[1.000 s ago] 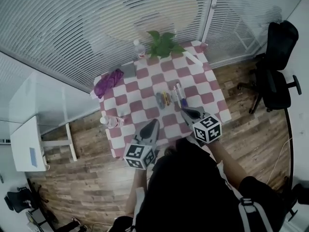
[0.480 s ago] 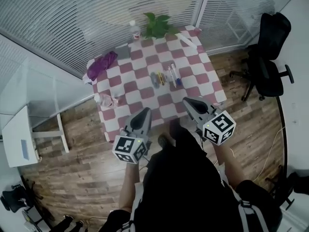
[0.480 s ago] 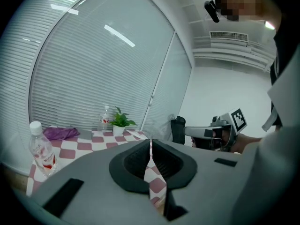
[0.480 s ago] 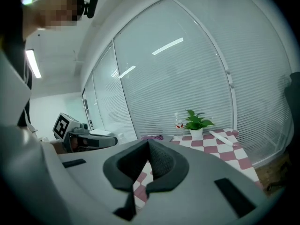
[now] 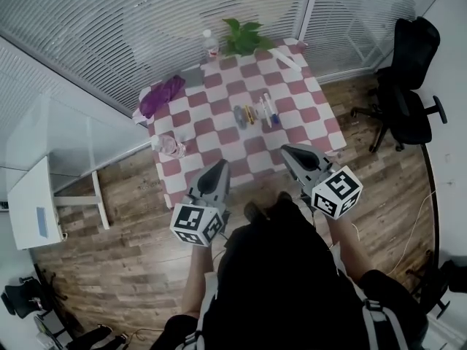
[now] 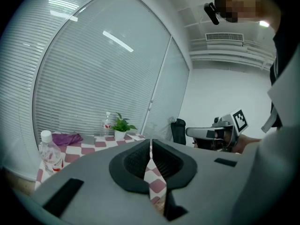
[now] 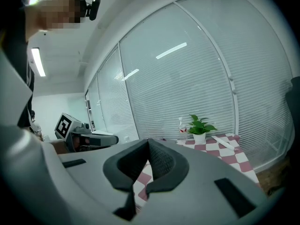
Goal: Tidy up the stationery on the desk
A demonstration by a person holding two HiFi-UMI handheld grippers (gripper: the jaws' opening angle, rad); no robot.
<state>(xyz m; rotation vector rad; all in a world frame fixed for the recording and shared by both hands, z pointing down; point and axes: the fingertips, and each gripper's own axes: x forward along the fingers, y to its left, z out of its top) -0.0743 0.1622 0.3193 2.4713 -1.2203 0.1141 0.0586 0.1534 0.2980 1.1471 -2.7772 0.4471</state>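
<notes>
Fingers (image 6: 172,165) closed on nothing at left gripper (image 5: 217,170) and right gripper (image 5: 290,153), both lifted back off the checked table's (image 5: 219,126) near edge within the last second, leaving the stationery (image 5: 255,114) grouped mid-table, unheld.

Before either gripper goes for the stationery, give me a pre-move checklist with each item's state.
1. Stationery located: ok, clustered in the middle of the checked table.
2. Left gripper empty: ok, nothing between its jaws.
3. Right gripper empty: ok, nothing between its jaws.
4. Jaws open for a pick: not ok, both are shut.
5. Grippers over the stationery: not ok, both hang at the table's near edge, short of it.
6. Container to tidy into: cannot tell, none made out.
</notes>
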